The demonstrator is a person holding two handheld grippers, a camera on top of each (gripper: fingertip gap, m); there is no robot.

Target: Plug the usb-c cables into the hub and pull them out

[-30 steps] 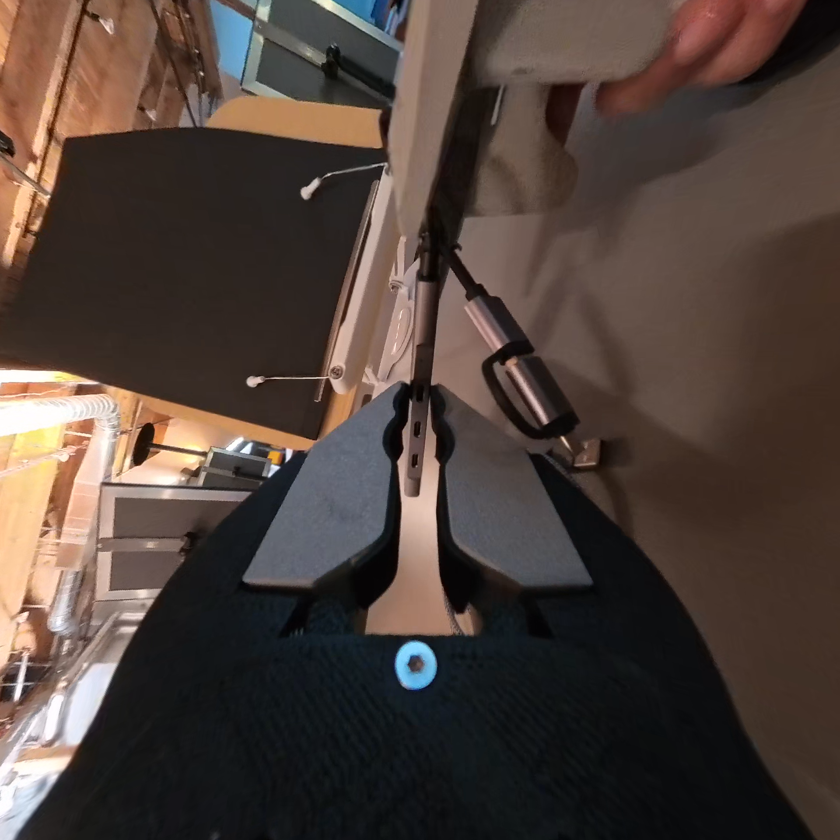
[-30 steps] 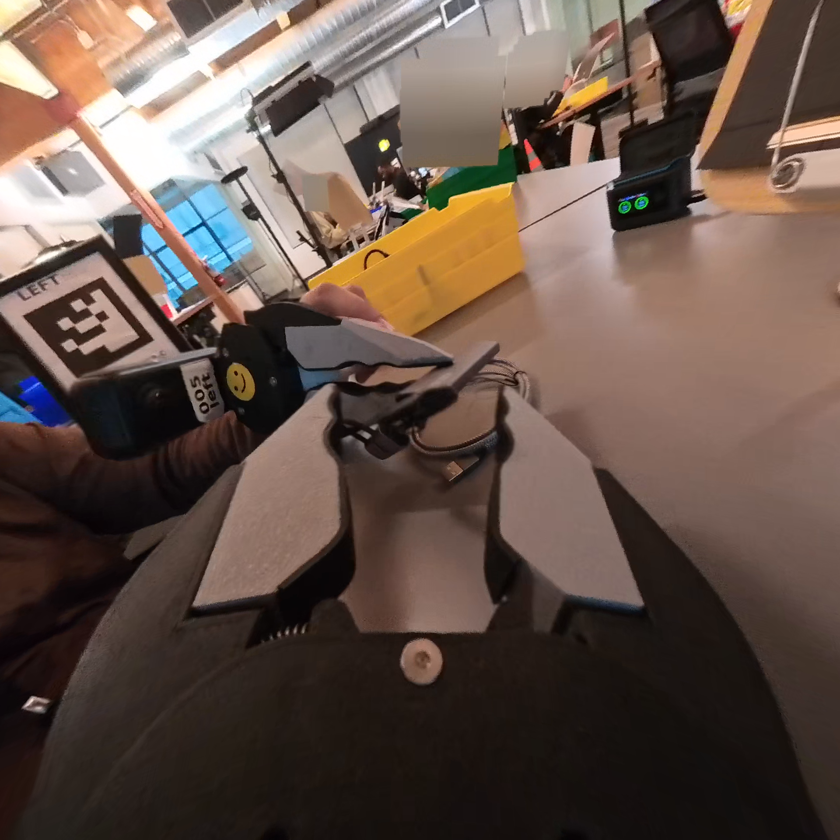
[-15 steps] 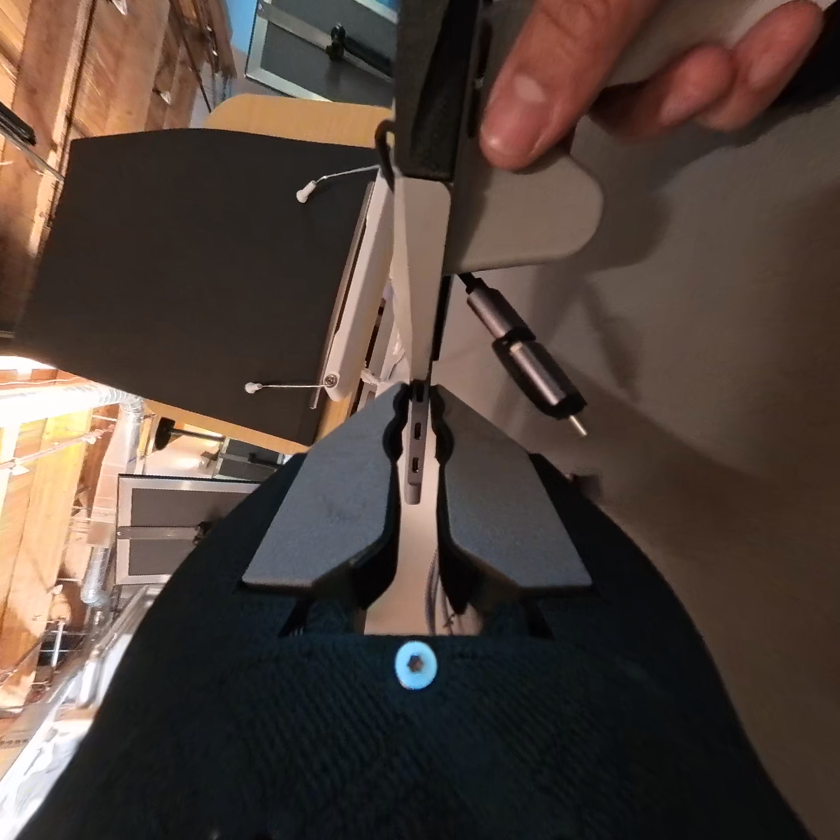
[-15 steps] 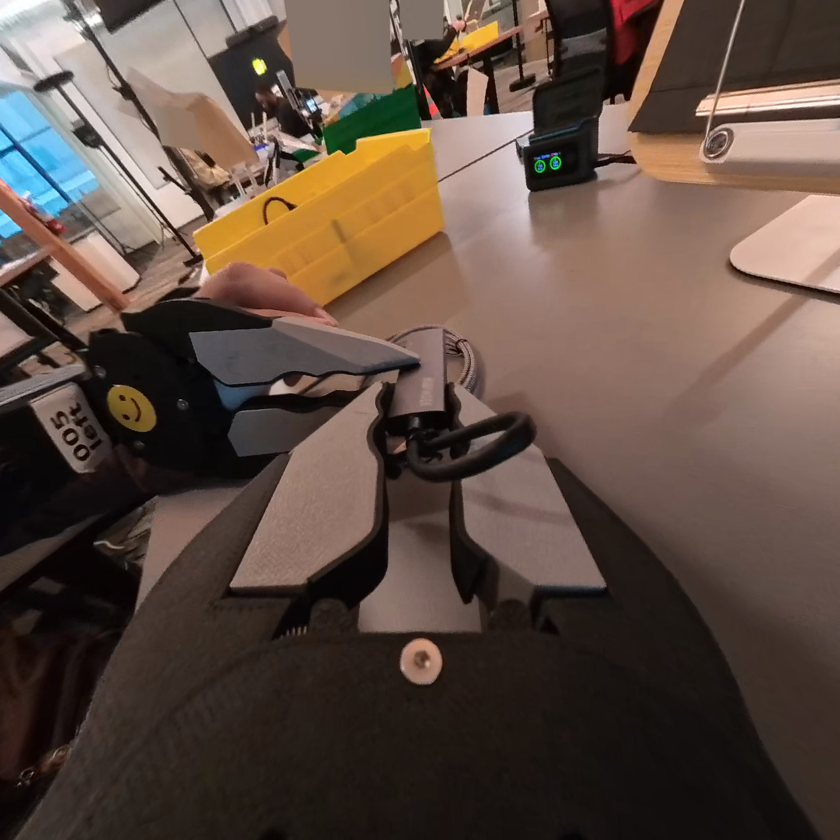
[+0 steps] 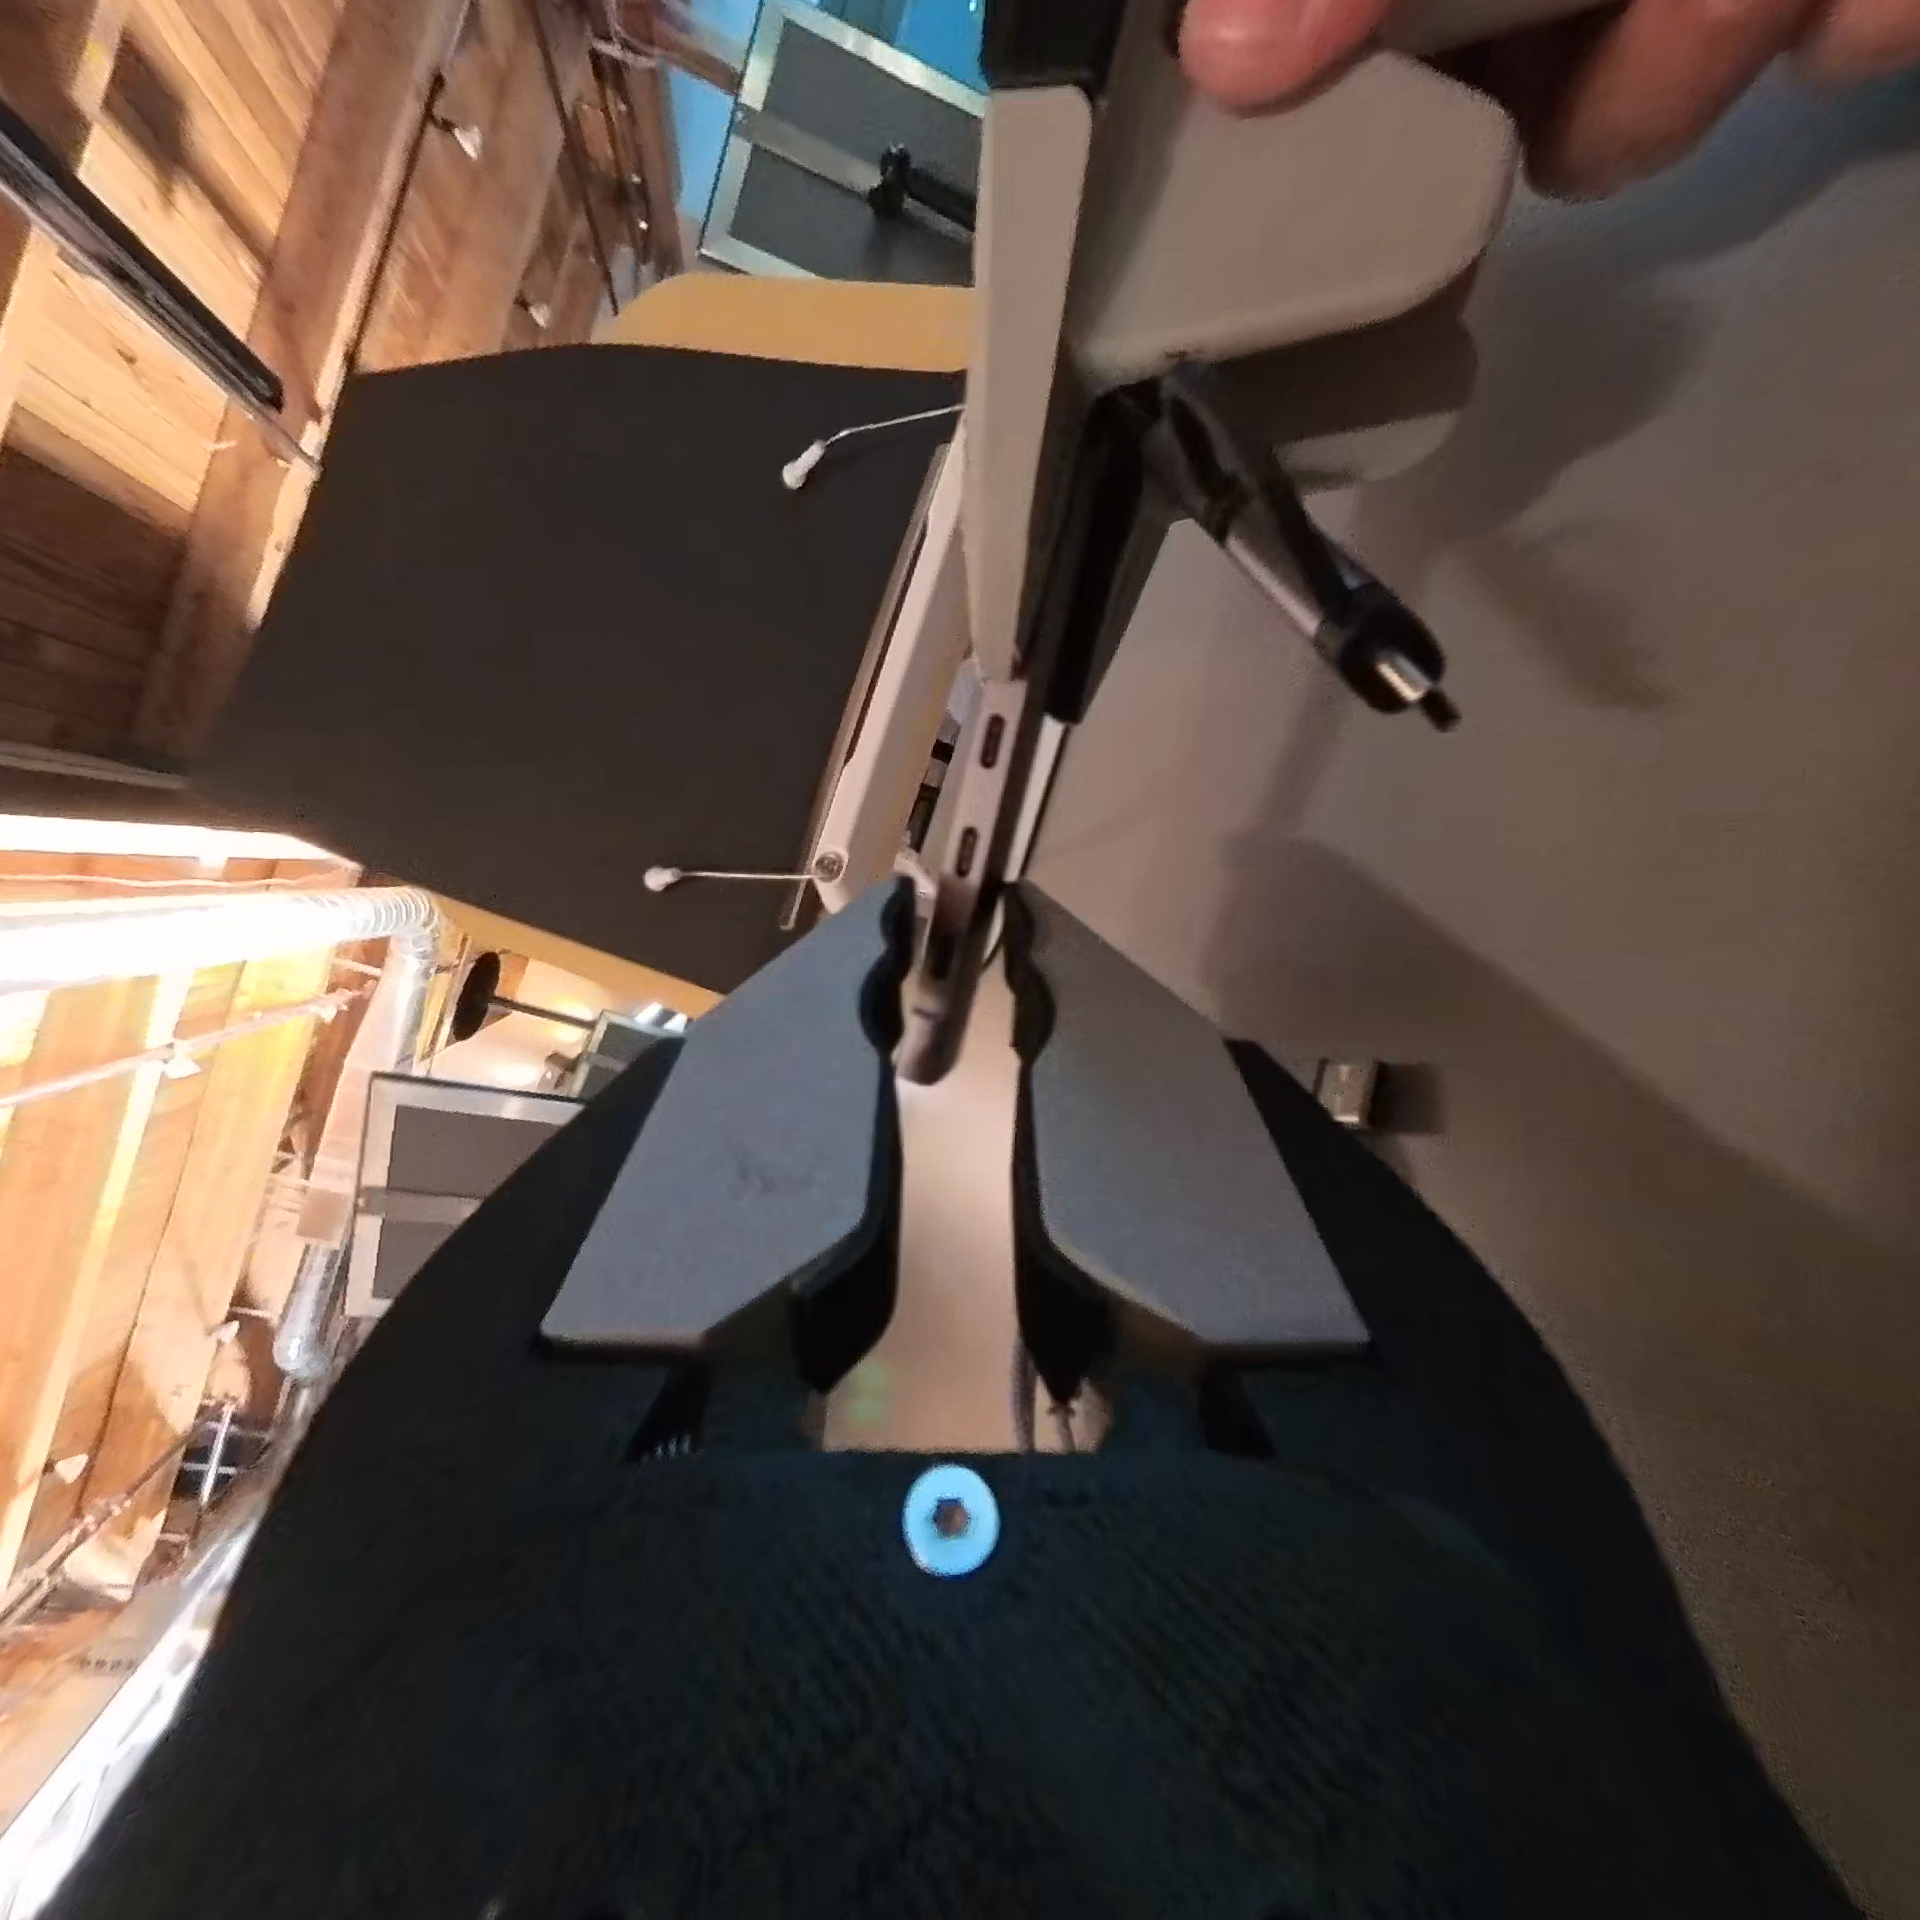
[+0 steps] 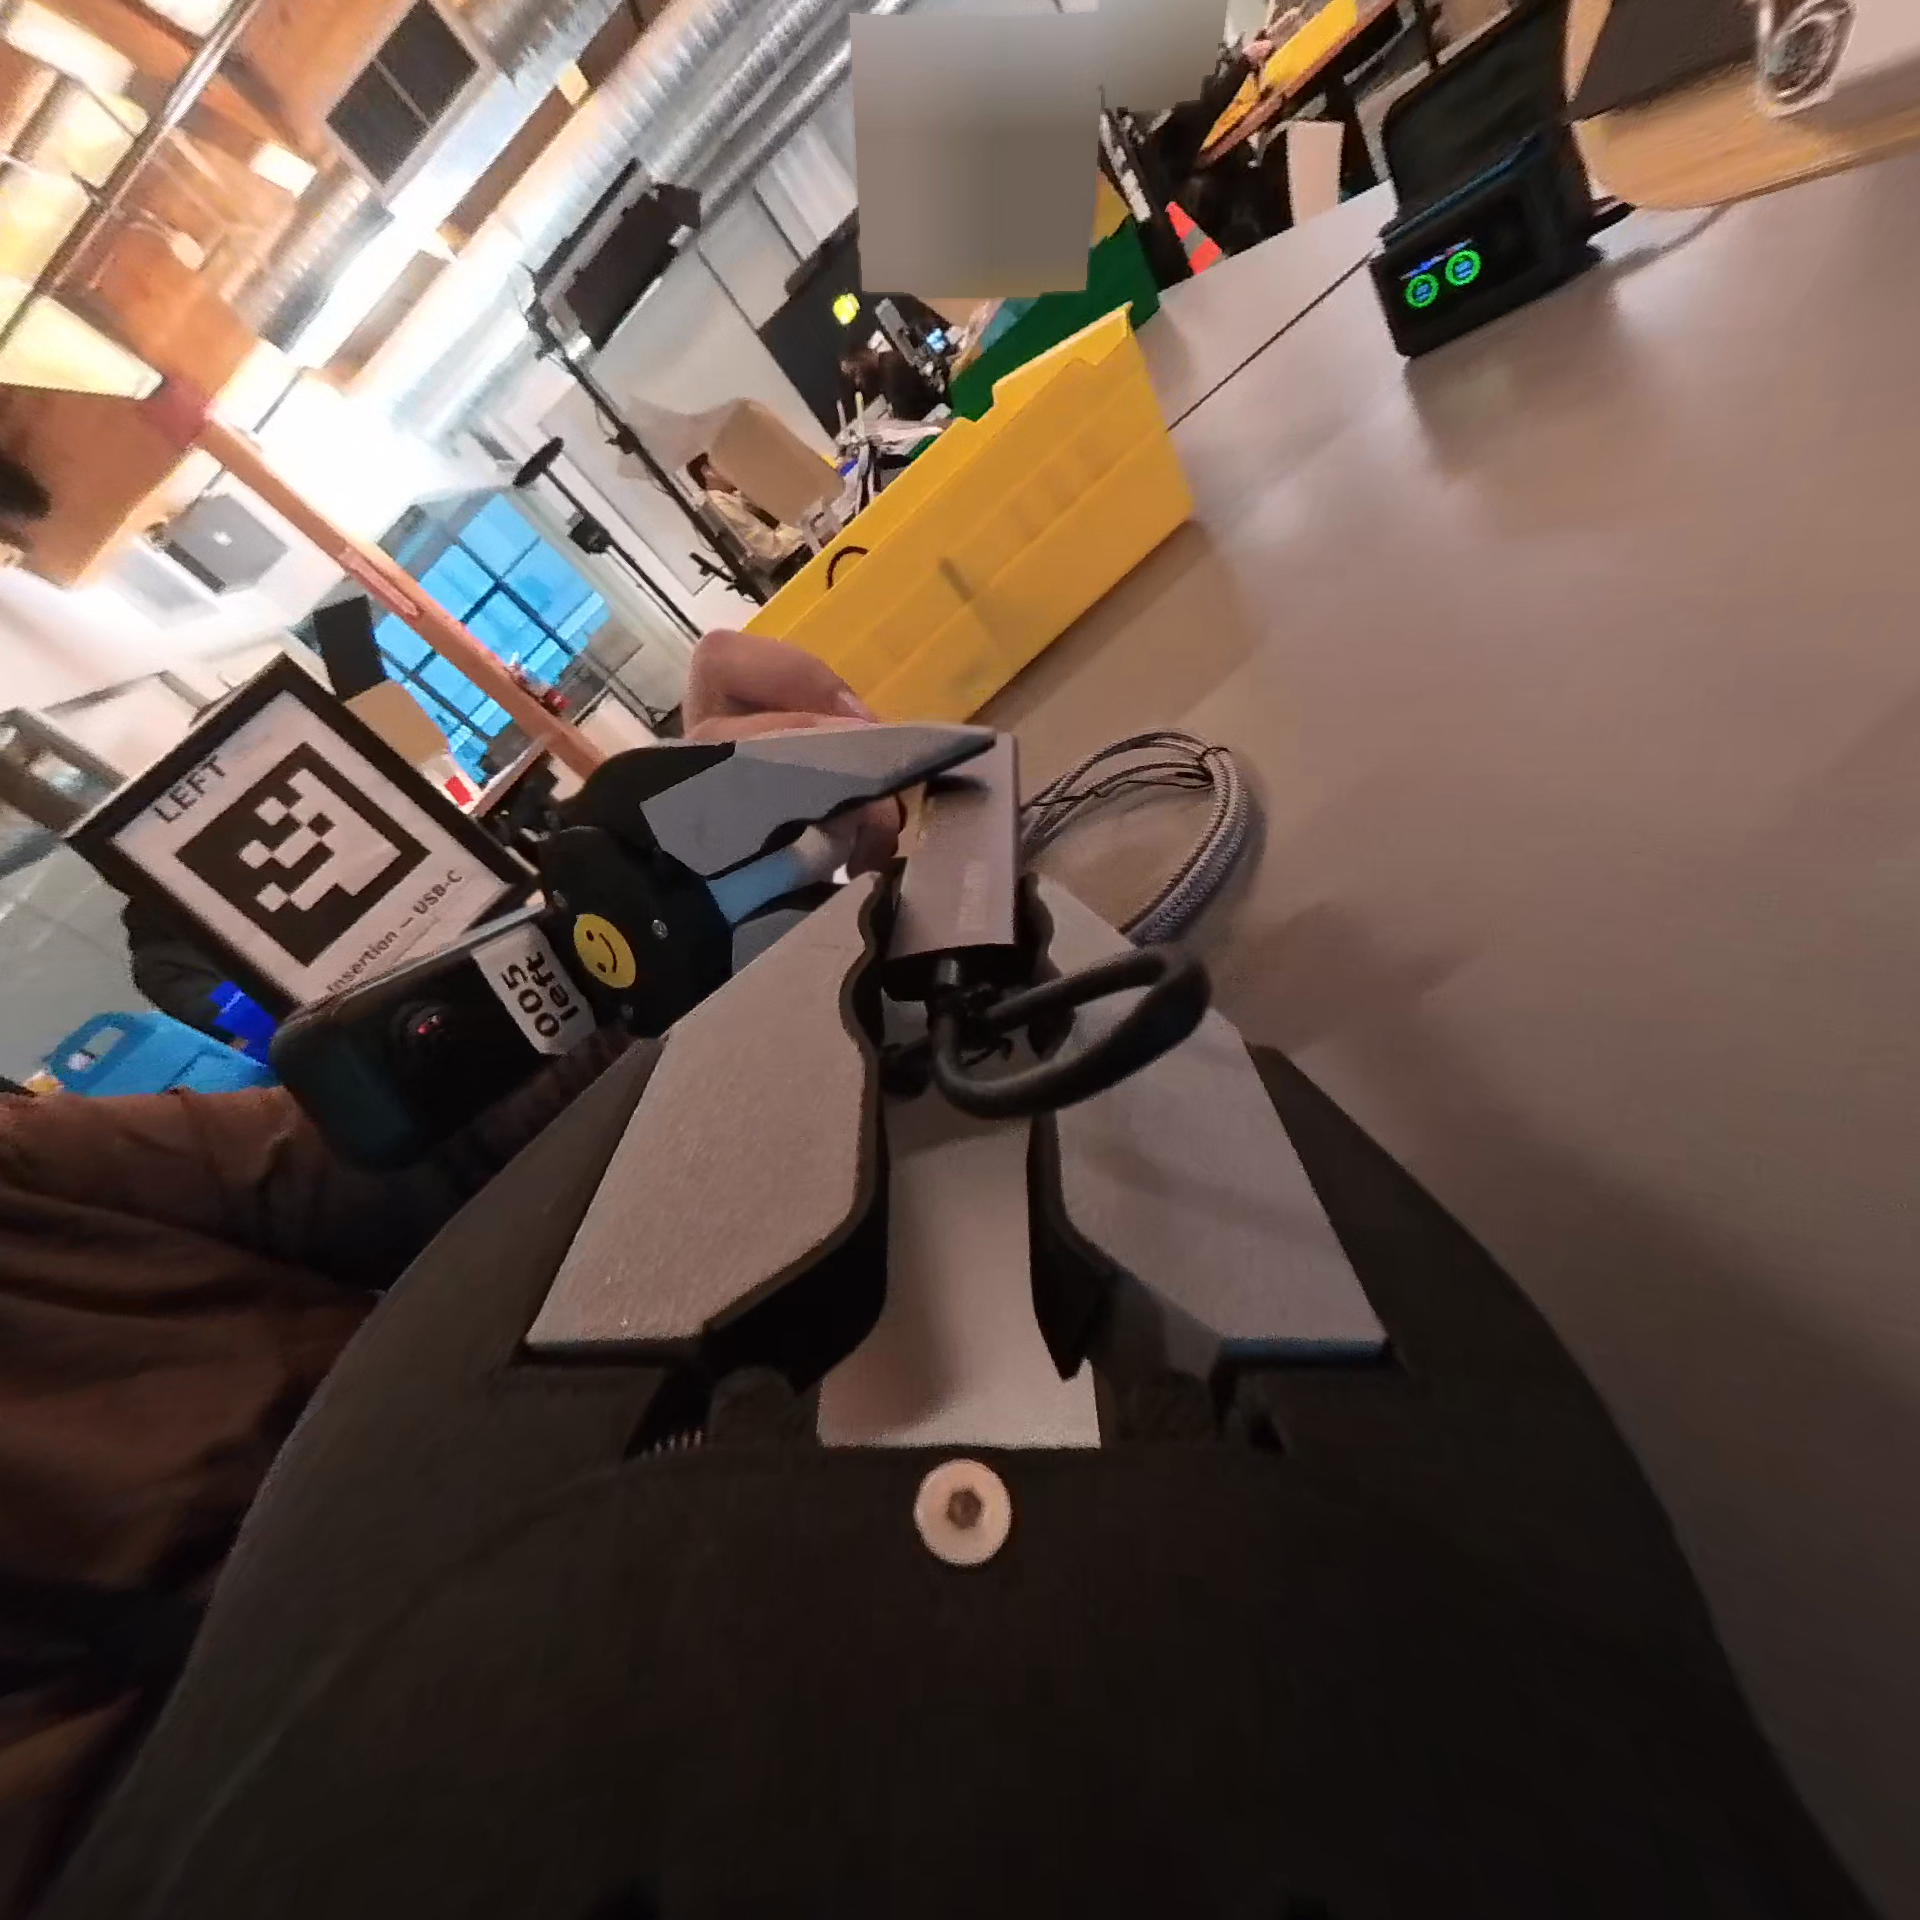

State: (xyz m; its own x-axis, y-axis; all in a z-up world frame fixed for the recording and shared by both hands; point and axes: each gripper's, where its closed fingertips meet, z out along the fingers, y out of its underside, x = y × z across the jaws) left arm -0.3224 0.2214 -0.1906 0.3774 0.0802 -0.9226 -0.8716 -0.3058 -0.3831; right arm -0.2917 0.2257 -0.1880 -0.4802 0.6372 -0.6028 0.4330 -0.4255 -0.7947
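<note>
A slim grey hub (image 5: pixel 982 790) with several USB-C ports along its edge is held between both grippers above the table. My left gripper (image 5: pixel 951 935) is shut on one end of it. My right gripper (image 6: pixel 956 914) is shut on the other end of the hub (image 6: pixel 966 862), where a short black cable loop (image 6: pixel 1081 1029) comes out. In the left wrist view the right gripper's grey fingers (image 5: pixel 1039 312) come down from the top, and a silver USB-C plug (image 5: pixel 1392 675) hangs free beside them. No cable is plugged into the visible ports. A braided grey cable (image 6: pixel 1195 831) lies coiled on the table behind the hub.
A yellow bin (image 6: pixel 987 540) and a small black device with green rings (image 6: pixel 1475 270) stand farther back on the grey table (image 6: pixel 1558 727). A black panel on a white arm (image 5: pixel 582 644) stands ahead. A small metal connector (image 5: pixel 1351 1091) lies on the table. The grippers are tip to tip, or close to it.
My right gripper came in and shut on the hub's cable end. The hub has tilted and slid a little out of my left jaws. The hanging plug swung up and to the right.
</note>
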